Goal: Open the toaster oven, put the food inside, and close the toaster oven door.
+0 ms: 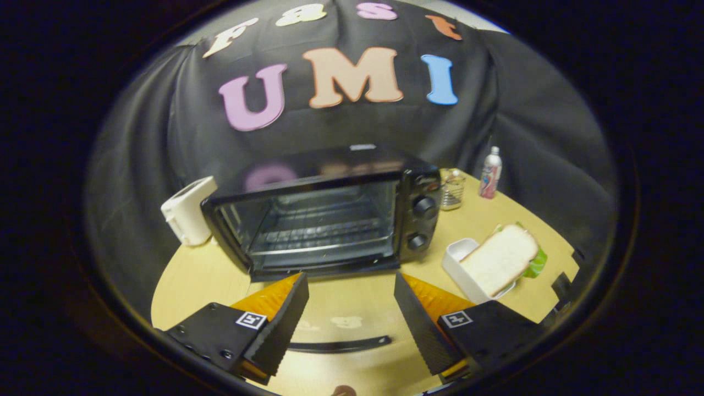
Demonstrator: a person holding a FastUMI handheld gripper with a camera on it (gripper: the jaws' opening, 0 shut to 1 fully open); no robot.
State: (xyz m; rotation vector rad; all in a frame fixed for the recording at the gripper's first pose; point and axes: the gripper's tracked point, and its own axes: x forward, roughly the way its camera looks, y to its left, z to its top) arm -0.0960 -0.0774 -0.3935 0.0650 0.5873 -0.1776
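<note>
A black toaster oven [330,220] stands on the round wooden table [192,275], just beyond my fingers. Its door is folded down flat toward me, and the wire rack [324,231] inside is bare. The door's glass lies under my fingertips, with its dark handle [341,345] nearest me. A sandwich of white bread with green lettuce [500,257] rests on a white tray [456,258] to the right of the oven, ahead of my right finger. My gripper [351,279] is open over the lowered door, with nothing between its fingers.
A white boxy appliance [190,212] stands against the oven's left side. Behind the oven's right corner are a glass jar [452,190] and a slim bottle [489,173]. The table edge curves close behind the tray on the right.
</note>
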